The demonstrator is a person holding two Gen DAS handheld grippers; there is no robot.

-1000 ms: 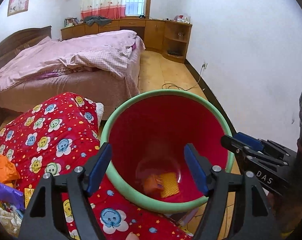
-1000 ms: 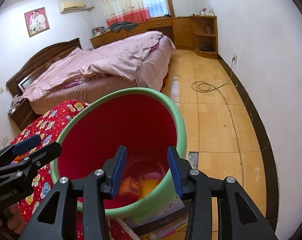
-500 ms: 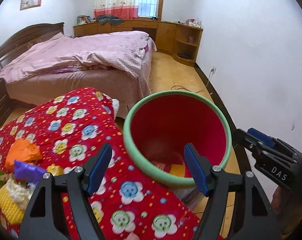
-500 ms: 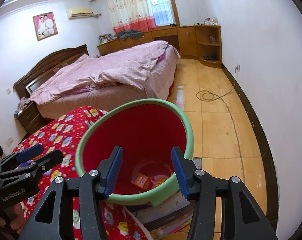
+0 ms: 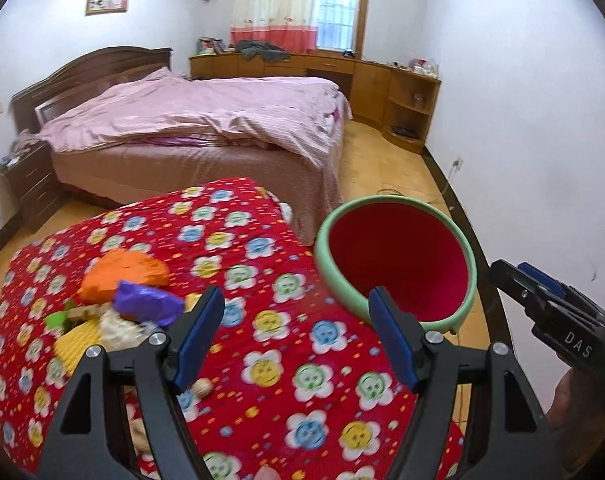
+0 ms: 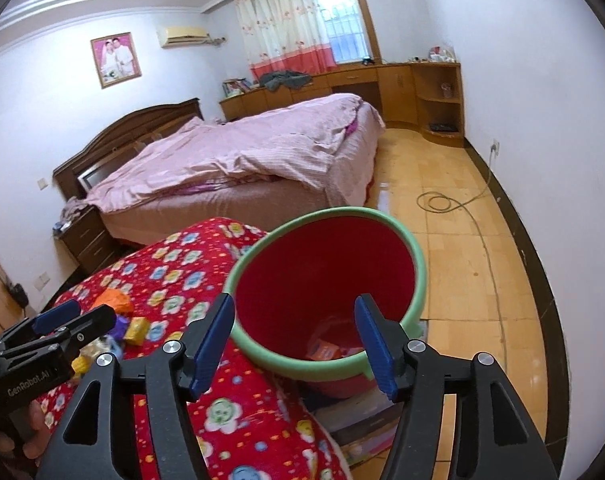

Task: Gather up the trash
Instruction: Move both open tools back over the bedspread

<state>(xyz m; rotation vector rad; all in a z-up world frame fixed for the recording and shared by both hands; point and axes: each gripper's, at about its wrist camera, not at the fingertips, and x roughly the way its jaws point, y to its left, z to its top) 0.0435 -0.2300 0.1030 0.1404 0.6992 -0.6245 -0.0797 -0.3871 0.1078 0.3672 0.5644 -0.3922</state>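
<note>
Trash (image 5: 114, 304) lies in a small heap on the red flowered quilt (image 5: 270, 320), toward its left side in the left wrist view: an orange wrapper (image 5: 122, 274), a crumpled purple wrapper (image 5: 148, 302) lying against it, a yellow ridged piece (image 5: 76, 344), some white crumpled stuff and a bit of green. A small round nut-like thing (image 5: 203, 387) sits apart, nearer the camera. The red bin (image 6: 326, 288) with the green rim stands just off the quilt's right edge, and at least one orange packet (image 6: 324, 350) already lies at its bottom.

The left tool (image 5: 294, 336) is spread wide with nothing between its blue pads, hanging over the quilt between heap and bin. The right tool (image 6: 294, 344) is above the bin's near rim; its jaws are opening and nothing is between them.

These scraps look very light and soft: wrappers that will crush flat under the pads and may be slick. The purple wrapper, topmost and puffed up, seems the easiest to pinch, across its raised fold. The yellow piece looks stiffer; an edge grip would probably suit it. Loose bits could slide or flutter off, so a firm close and a short carry to the bin seem wise.
</note>
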